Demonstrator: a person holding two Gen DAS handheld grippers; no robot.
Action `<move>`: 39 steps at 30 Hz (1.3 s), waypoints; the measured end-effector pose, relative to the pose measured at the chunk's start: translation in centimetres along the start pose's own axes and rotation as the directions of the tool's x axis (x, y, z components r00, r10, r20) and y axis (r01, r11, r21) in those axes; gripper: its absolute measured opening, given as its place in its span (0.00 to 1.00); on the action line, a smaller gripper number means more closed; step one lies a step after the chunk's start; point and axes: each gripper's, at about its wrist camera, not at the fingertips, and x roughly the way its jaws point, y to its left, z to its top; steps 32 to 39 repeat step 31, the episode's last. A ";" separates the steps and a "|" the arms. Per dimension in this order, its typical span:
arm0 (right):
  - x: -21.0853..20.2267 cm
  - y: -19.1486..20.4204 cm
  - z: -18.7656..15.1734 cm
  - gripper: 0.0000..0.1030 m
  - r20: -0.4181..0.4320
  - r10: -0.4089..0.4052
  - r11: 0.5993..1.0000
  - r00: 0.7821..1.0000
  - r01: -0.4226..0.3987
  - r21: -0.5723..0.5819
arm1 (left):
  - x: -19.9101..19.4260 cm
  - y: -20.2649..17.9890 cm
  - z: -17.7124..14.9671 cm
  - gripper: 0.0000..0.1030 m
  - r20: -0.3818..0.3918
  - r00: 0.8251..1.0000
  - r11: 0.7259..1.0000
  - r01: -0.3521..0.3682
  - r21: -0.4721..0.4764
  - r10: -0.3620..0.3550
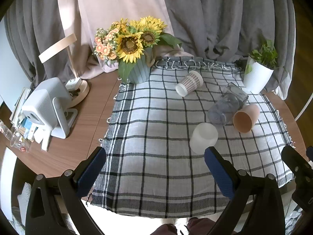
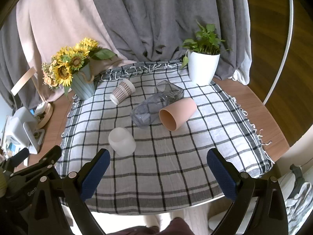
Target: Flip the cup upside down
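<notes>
Several cups sit on a checked cloth. A frosted white cup stands upside down. A pink cup lies on its side, mouth toward me. A clear glass lies on its side next to it. A patterned paper cup lies on its side farther back. My left gripper is open and empty, its right fingertip just in front of the white cup. My right gripper is open and empty, near the cloth's front.
A sunflower vase stands at the back left of the cloth. A white plant pot stands at the back right. A white device and a lamp base stand on the wooden table at left. Curtains hang behind.
</notes>
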 end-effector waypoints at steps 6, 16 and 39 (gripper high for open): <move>0.0 0.0 0.1 0.97 -0.001 -0.001 1.000 1.000 0.001 0.001 | 0.1 -0.1 -0.1 1.00 -0.001 1.000 1.000 0.001 0.003 -0.001; 0.0 -0.1 0.0 0.97 0.001 0.000 1.000 1.000 0.000 0.000 | 0.1 -0.2 -0.3 1.00 -0.002 1.000 1.000 0.002 0.004 -0.002; 0.0 -0.2 -0.1 0.97 -0.002 -0.001 1.000 1.000 0.001 0.001 | 0.2 -0.3 -0.4 1.00 -0.013 1.000 1.000 0.012 0.005 -0.012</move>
